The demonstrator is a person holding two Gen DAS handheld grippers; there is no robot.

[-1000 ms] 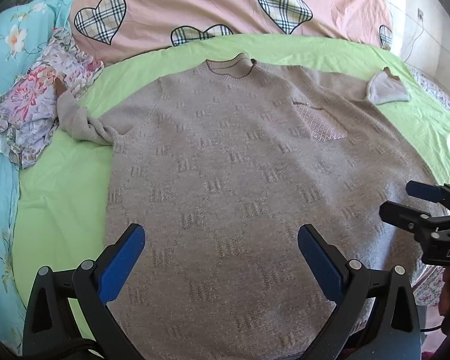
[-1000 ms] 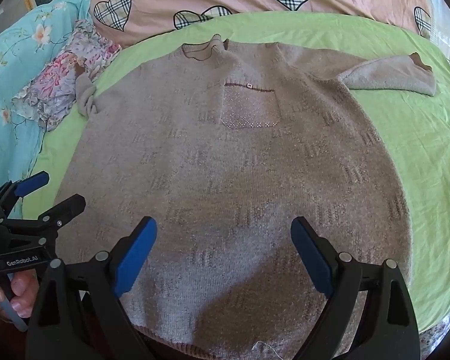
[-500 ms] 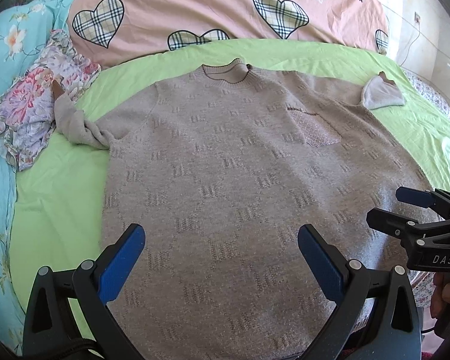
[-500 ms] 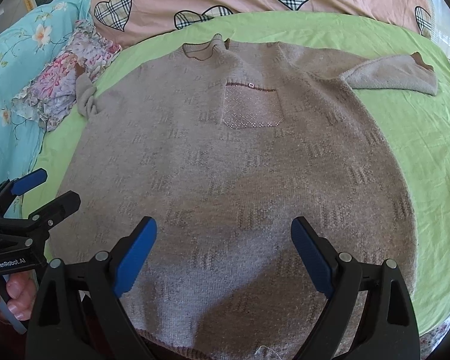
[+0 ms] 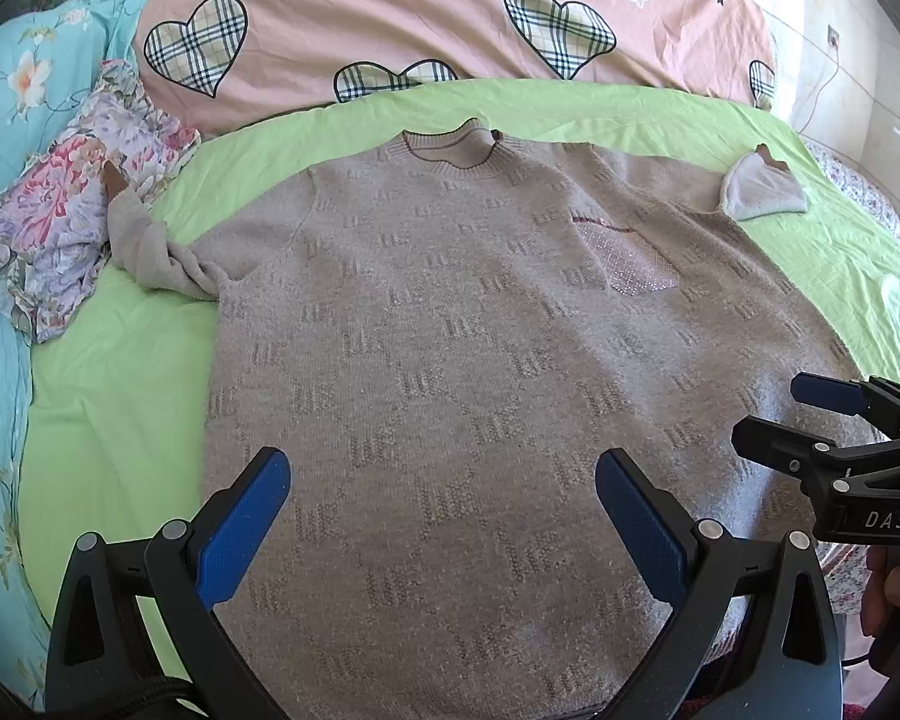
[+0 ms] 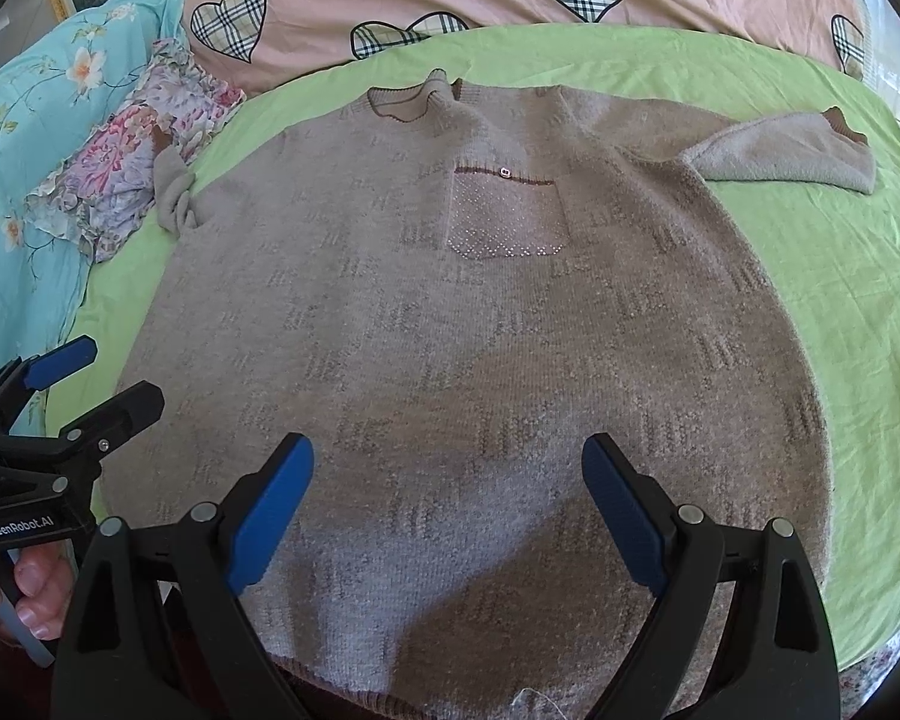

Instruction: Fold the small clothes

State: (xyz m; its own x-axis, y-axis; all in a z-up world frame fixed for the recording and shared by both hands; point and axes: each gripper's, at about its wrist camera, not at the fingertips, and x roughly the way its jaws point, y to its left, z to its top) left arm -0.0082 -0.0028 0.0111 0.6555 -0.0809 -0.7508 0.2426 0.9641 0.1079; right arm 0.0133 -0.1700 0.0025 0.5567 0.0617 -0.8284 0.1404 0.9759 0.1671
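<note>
Lay flat, front up: beige knit sweater [image 5: 450, 372] spread across green sheet [image 5: 108, 420] at the bed's middle, hem toward the near edge. Hovered over that hem, side by side: left gripper [image 5: 444, 504] and right gripper [image 6: 450, 492], both spread wide, pinching nothing. Floral garment [image 5: 60, 204] bunched at the bed's left edge.

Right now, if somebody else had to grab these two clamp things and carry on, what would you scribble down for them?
Left gripper: open, empty, above the sweater's hem.
Right gripper: open, empty, also near the hem.
Sweater: spread face up on the green sheet, collar far from you. One sleeve is bunched against the floral cloth; the other sleeve lies out sideways.
Done: laid flat.
Left: every fold, probably sleeves first.
</note>
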